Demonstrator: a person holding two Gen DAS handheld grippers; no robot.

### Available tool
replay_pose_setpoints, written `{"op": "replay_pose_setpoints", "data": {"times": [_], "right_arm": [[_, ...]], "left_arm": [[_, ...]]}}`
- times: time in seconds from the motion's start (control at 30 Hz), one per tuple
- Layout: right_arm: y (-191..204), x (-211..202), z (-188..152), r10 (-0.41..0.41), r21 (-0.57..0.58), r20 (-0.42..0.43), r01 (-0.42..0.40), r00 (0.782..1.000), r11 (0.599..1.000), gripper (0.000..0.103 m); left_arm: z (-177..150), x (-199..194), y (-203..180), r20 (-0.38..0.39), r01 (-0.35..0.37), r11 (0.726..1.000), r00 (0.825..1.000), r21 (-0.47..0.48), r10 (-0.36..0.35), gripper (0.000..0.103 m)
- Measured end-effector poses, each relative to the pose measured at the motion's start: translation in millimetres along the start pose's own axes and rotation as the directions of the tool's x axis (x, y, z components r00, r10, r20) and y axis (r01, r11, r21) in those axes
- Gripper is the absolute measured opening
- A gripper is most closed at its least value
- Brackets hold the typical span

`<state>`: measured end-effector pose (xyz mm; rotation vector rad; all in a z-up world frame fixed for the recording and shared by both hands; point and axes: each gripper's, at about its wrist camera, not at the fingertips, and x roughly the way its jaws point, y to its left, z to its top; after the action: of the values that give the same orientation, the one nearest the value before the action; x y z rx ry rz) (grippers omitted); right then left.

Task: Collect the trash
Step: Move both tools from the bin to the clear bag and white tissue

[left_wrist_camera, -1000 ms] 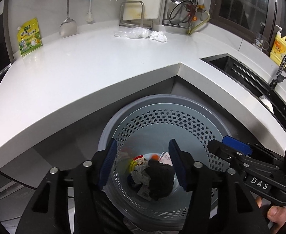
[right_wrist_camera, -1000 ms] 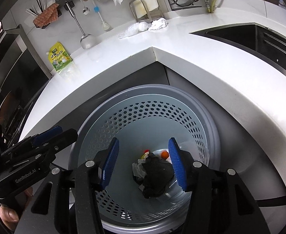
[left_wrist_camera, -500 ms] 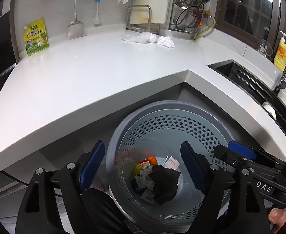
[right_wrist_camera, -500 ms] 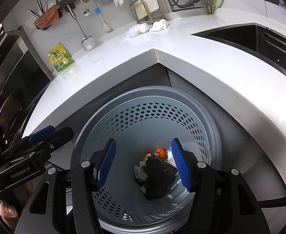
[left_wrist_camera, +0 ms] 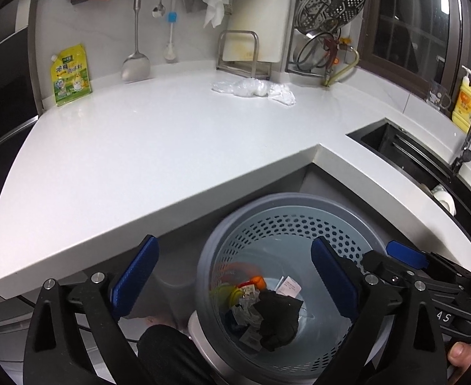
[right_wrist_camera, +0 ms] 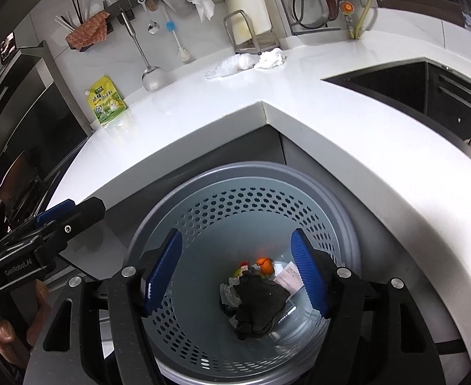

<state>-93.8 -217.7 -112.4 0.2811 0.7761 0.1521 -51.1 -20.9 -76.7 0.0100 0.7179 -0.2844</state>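
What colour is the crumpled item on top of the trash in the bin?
Black; clearest in the right wrist view, atop the pile in the grey perforated bin.

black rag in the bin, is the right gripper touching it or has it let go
Apart. The right wrist view shows the right gripper open and empty above the black rag at the bin bottom.

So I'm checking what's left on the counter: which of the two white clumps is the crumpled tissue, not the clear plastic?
The right-hand clump, the crumpled tissue: opaque white and nearer the sink. The clear plastic beside it looks translucent.
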Motion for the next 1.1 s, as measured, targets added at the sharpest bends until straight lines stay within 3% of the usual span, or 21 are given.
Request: {"op": "replay_pose_setpoints", "data": {"times": [0.6,1.1], "right_arm": [[21,6,40,0.008,-0.071,0.047,-0.004,0.999,0.997,0.074],[26,11,115,-0.005,-0.154,0.124,0.024,0.992,0.988,0.081]], "left_arm": [[43,-5,17,0.090,-0.037,0.999,0.995,-0.016,0.038,0.097],[113,20,39,0.145,-0.043,0.998,0.988,-0.045,0.049,0.097]]}}
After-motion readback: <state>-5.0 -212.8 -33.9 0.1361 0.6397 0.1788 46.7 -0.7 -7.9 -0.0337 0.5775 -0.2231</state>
